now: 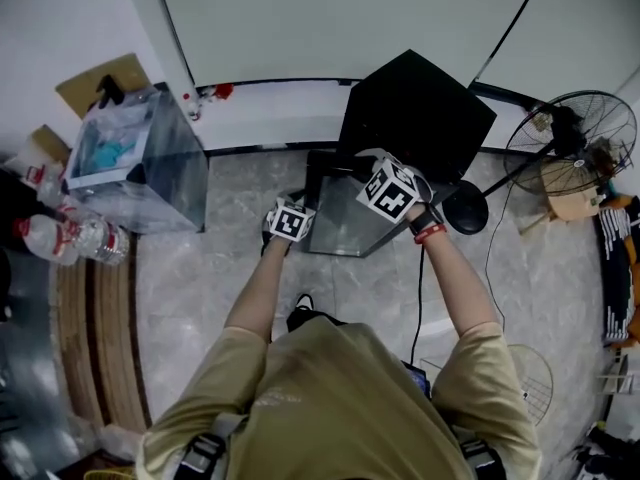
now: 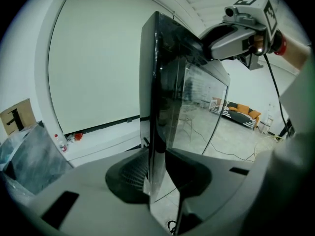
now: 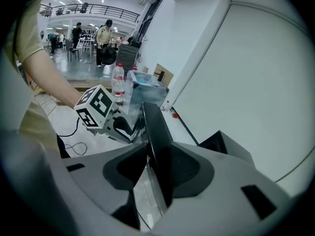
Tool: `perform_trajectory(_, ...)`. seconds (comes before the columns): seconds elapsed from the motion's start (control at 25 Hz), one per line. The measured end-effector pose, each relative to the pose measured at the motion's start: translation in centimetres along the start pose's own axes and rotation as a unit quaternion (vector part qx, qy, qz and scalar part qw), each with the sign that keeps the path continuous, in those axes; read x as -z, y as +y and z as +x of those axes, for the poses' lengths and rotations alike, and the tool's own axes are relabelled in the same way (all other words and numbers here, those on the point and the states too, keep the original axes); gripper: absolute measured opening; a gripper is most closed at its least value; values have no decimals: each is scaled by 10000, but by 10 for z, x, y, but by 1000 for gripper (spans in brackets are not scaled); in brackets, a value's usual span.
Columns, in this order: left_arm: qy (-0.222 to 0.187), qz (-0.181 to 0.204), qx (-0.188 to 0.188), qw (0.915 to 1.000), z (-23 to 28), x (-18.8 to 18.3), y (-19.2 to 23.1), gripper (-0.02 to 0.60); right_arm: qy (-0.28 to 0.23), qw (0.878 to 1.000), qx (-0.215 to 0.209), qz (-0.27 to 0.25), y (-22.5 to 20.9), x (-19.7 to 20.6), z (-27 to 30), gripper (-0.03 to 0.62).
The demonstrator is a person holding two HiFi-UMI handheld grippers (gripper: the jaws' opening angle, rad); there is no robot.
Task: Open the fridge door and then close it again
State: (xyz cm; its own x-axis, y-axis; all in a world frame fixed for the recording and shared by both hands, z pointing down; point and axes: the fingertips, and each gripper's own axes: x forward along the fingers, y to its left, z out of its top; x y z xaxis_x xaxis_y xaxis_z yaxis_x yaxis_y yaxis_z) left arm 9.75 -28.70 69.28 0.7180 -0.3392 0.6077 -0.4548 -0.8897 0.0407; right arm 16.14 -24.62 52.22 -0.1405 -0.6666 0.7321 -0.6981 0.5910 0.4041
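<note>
A small black fridge [image 1: 415,108] stands on the floor against the white wall, its glass door [image 1: 340,223] swung out towards me. Both grippers hold the door's free edge. My left gripper [image 1: 288,223] is shut on that edge low on the left; in the left gripper view the door [image 2: 157,82] runs upright between the jaws of the left gripper [image 2: 157,173]. My right gripper [image 1: 390,190] is shut on the same edge nearer the fridge. In the right gripper view the door [image 3: 155,127] sits between the jaws of the right gripper [image 3: 157,168], with the left gripper [image 3: 98,107] just beyond.
A clear plastic bin [image 1: 140,158] stands left of the fridge, with water bottles [image 1: 70,233] and a cardboard box [image 1: 100,83] near it. A floor fan [image 1: 575,133] and its round base [image 1: 465,208] stand to the right. A cable [image 1: 420,288] trails over the floor.
</note>
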Motion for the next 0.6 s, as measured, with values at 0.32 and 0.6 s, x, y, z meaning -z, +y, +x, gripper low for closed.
perform_trajectory(0.32, -33, -306, -347, 9989, -21, 15, -19, 108, -68, 9996, -56, -264, 19, 2, -13, 163)
perform_trajectory(0.6, -165, -455, -476, 9977, -37, 24, -38, 108, -66, 9987, -219, -448, 36, 4, -25, 163)
